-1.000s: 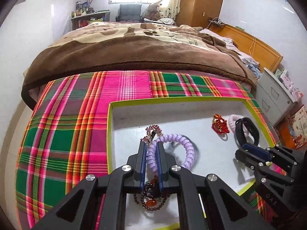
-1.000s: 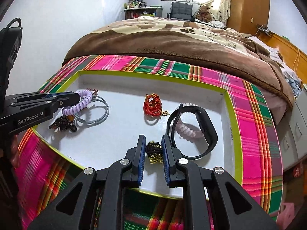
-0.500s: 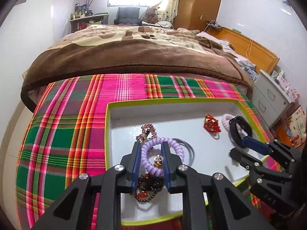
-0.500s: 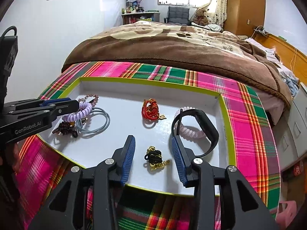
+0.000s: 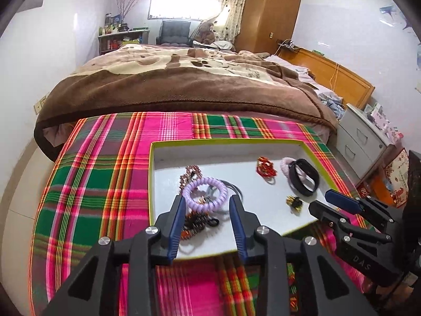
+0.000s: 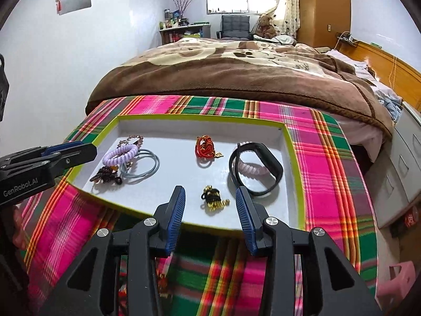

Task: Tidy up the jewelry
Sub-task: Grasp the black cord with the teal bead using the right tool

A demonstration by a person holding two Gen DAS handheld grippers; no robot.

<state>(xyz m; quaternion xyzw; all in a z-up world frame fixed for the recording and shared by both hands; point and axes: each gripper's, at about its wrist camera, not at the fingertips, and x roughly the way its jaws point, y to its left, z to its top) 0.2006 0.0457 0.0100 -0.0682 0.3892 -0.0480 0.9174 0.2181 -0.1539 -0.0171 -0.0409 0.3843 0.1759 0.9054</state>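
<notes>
A white tray with a lime rim (image 5: 150, 184) (image 6: 297, 184) lies on a plaid cloth. In it lie a purple coil band (image 5: 205, 190) (image 6: 121, 154) over a grey cord ring (image 6: 147, 168), a dark bead bracelet (image 5: 194, 225) (image 6: 104, 175), a red-gold piece (image 5: 266, 167) (image 6: 206, 146), a black wristband (image 5: 304, 176) (image 6: 256, 168) over a pink coil, and a black-gold piece (image 5: 294, 201) (image 6: 214, 197). My left gripper (image 5: 208, 205) is open and empty just short of the purple band. My right gripper (image 6: 210, 197) is open around the black-gold piece, above it.
The plaid cloth (image 5: 100, 184) covers the foot of a bed with a brown blanket (image 5: 184, 84). A grey drawer cabinet (image 5: 363, 137) stands to the right, a pink stool (image 6: 397, 279) below it. A white wall runs along the left.
Both grippers opened, let go and drew back. The left released the purple coil band, the right the black-gold piece. Both pieces now lie in the tray.
</notes>
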